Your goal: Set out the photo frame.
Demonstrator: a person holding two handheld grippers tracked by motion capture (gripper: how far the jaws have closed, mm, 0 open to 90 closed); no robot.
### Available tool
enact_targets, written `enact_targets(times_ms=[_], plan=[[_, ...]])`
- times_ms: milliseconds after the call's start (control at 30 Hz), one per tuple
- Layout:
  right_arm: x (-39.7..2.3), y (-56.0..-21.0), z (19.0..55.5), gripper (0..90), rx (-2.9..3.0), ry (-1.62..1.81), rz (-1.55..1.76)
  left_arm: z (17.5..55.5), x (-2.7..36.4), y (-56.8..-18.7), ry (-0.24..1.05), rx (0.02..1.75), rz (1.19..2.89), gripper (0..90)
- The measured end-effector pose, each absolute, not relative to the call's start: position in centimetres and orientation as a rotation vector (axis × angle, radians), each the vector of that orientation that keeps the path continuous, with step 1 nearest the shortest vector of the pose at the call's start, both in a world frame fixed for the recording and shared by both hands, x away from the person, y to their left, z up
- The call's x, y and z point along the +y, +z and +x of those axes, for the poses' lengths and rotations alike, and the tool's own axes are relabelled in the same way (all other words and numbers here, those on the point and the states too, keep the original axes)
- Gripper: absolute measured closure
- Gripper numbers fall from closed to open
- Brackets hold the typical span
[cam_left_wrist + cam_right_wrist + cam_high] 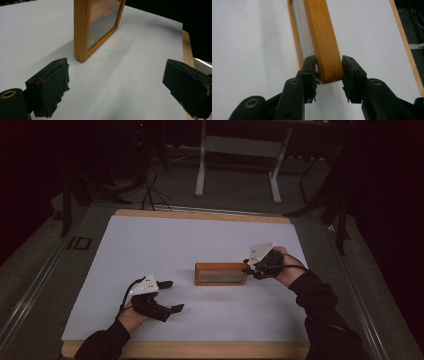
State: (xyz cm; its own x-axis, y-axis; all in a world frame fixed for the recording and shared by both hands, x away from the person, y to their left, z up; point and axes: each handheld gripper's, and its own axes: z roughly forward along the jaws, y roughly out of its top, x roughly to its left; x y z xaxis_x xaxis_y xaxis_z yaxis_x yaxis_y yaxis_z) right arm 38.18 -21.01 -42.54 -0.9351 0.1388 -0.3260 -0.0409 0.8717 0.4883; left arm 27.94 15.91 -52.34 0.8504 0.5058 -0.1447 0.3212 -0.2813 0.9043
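A wooden picture frame [220, 274] stands upright on its long edge in the middle of the white tabletop [175, 240]. My right gripper [248, 268] is at the frame's right end. In the right gripper view the frame [322, 37] has that end between the jaws of the right gripper [329, 75], whose pads sit close along both faces without clearly pressing. My left gripper [173, 295] rests low to the frame's left, open wide and holding nothing. In the left gripper view the frame [100, 25] stands beyond the left gripper [118, 85], well apart from it.
The white sheet covers most of a wooden table whose edge [200, 350] shows at the front. Beyond the table's far side stand white desk legs [200, 175] and cables on a dark floor. Open white surface lies on all sides of the frame.
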Motion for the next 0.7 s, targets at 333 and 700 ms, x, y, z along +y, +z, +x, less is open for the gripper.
enact_targets(times_ms=[333, 700], plan=[[-20.6, -42.5, 39.8, 63.4, 2.711, 0.710, 0.167, 28.1, 16.1, -52.6, 0.200, 0.618, 1.889, 7.1], [-20.4, -42.8, 41.4, 62.1, 2.709, 0.754, 0.312, 28.1, 15.9, -52.7, 0.209, 0.606, 1.901, 7.1]])
